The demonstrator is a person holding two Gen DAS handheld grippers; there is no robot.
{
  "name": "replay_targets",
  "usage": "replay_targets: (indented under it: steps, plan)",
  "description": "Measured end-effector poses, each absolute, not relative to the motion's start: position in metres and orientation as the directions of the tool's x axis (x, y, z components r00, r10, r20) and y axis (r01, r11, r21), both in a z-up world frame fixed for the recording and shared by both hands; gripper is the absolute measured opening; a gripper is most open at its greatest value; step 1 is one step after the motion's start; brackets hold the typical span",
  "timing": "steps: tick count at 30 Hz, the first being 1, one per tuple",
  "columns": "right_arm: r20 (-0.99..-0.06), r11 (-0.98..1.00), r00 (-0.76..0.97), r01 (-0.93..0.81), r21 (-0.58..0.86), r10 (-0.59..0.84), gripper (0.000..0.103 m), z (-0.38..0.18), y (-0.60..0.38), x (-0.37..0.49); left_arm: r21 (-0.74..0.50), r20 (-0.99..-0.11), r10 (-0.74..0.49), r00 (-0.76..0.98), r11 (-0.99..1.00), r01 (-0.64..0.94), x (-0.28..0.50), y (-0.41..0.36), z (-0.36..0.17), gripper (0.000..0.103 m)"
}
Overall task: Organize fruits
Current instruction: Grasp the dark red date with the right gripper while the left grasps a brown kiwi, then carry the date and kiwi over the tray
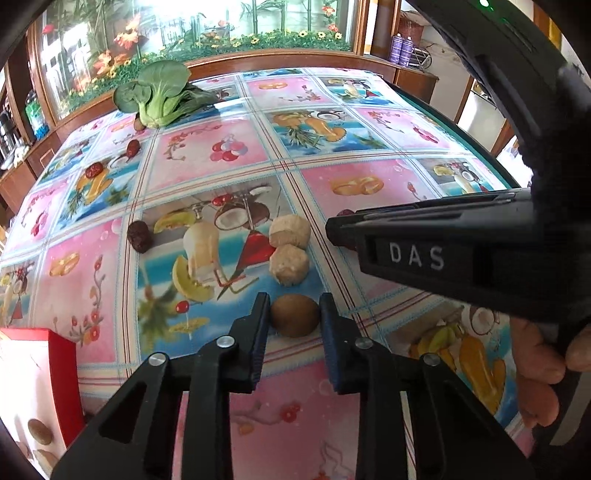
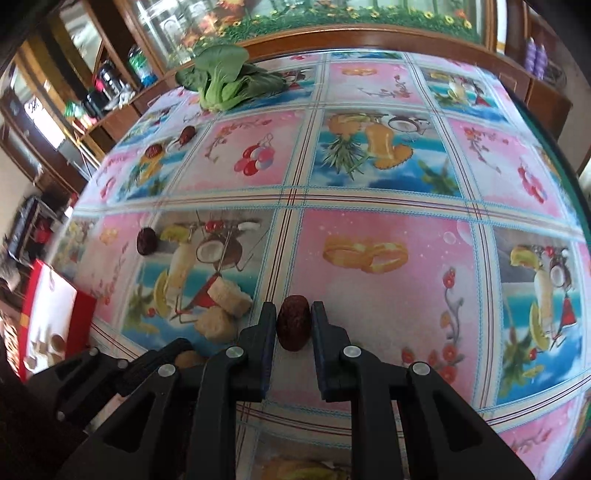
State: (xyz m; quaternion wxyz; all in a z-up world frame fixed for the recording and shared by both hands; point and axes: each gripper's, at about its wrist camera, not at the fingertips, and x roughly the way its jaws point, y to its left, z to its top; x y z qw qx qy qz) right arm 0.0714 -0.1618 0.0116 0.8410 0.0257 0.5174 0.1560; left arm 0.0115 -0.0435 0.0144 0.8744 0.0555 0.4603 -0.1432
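Left claw (image 1: 294, 314) closed on a kiwi (image 1: 294, 315) resting on the counter (image 1: 369, 177). Right claw (image 2: 293, 321) closed on a date (image 2: 293, 326).

The table (image 2: 388, 206) wears a glossy cloth of pink and blue squares printed with fruit and flowers, daylight glaring off it. Behind its far edge runs a curved cabinet of reddish-brown wood (image 1: 280, 59) with glass panels (image 1: 207, 26), painted or lined with bamboo stems, orange blooms and a row of yellow daisies. Two purple bottles (image 1: 402, 48) stand on a side shelf at the right. At the left, wooden shelving (image 2: 92, 96) holds dark jars and a green-capped bottle
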Motion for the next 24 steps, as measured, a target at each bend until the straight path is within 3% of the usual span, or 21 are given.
replay_targets:
  steps: [11,17,24]
  plan:
    - [-0.867,0.954,0.424,-0.250,0.168,0.264,0.017,0.013,-0.160,0.068,0.008,-0.816,-0.167,0.554,0.954,0.299,0.012,-0.048,0.013,0.029]
    - [-0.838,0.942,0.440,-0.231,0.242,0.323,0.017,0.019,-0.167,0.067,-0.008,-0.811,-0.161,0.562,0.964,0.265,0.009,-0.042,0.015,0.029]
    - [-0.767,0.924,0.519,-0.266,0.275,0.378,0.017,0.036,-0.160,0.056,0.008,-0.736,-0.114,0.668,0.984,0.176,-0.022,-0.021,0.048,0.029]
